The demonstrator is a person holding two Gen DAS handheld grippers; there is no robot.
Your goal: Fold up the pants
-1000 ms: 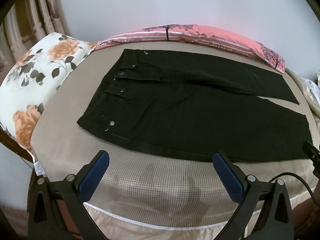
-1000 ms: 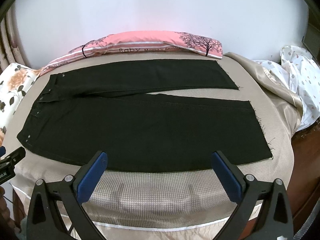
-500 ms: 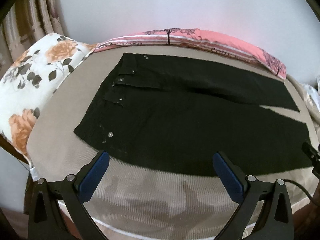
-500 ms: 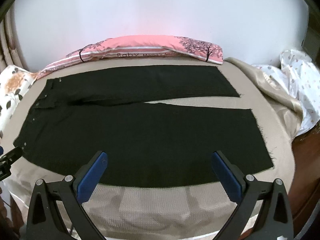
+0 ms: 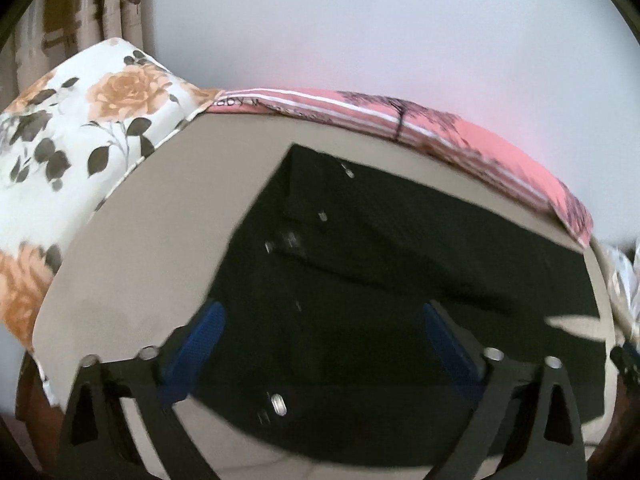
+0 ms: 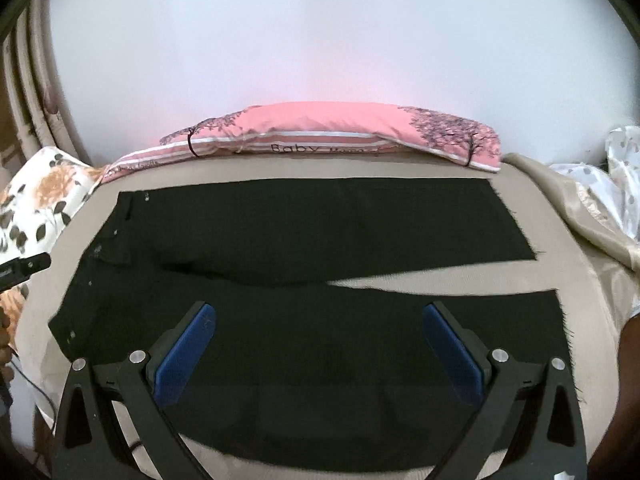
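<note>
The left gripper (image 5: 320, 344) is spread wide and holds nothing. It hangs low over the waist end of the black pants (image 5: 380, 288), near the shiny button (image 5: 277, 404). The right gripper (image 6: 320, 344) is spread wide too and holds nothing. It hangs over the near leg of the pants (image 6: 320, 320).

The pants lie flat on the tan bed (image 6: 560, 248), with a thin gap between the two legs.

What could go wrong? If a gripper bites too far in from the near edge, it may grab the bed cover as well and drag it along. If one side lifts sooner, the fold may come out crooked.

Past the pants there is a bare strip of bed, then the pink pillow (image 6: 340, 132) by the wall. Left of the pants sits a flower pillow (image 5: 80, 128).
</note>
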